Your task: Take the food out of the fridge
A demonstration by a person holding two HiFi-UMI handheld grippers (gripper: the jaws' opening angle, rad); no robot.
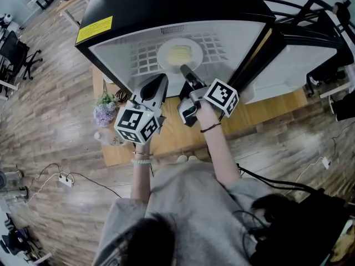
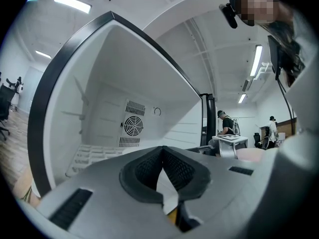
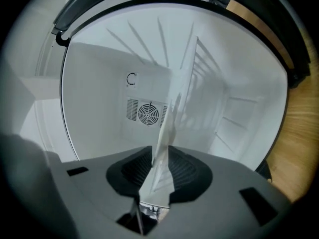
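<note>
A black fridge point(image 1: 166, 4) stands open, its white inside facing me. On its wire shelf point(image 1: 143, 57) rests a white plate point(image 1: 165, 59) with pale yellow food point(image 1: 179, 53). My right gripper point(image 1: 183, 69) reaches in at the plate's near rim. In the right gripper view the plate point(image 3: 172, 108) shows edge-on between the pads, and the right gripper point(image 3: 158, 176) is rolled and shut on that rim. My left gripper point(image 1: 161, 78) is held at the fridge's mouth, left of the plate. It point(image 2: 162, 151) is shut, its tips touching with nothing between them.
The fridge door point(image 1: 288, 65) hangs open at the right. The fridge stands on a wooden platform point(image 1: 266, 121) that also bears lilac flowers point(image 1: 104, 114). A power strip point(image 1: 65, 179) lies on the floor and a black bag point(image 1: 299, 226) sits lower right. A fan vent point(image 3: 148, 114) marks the back wall.
</note>
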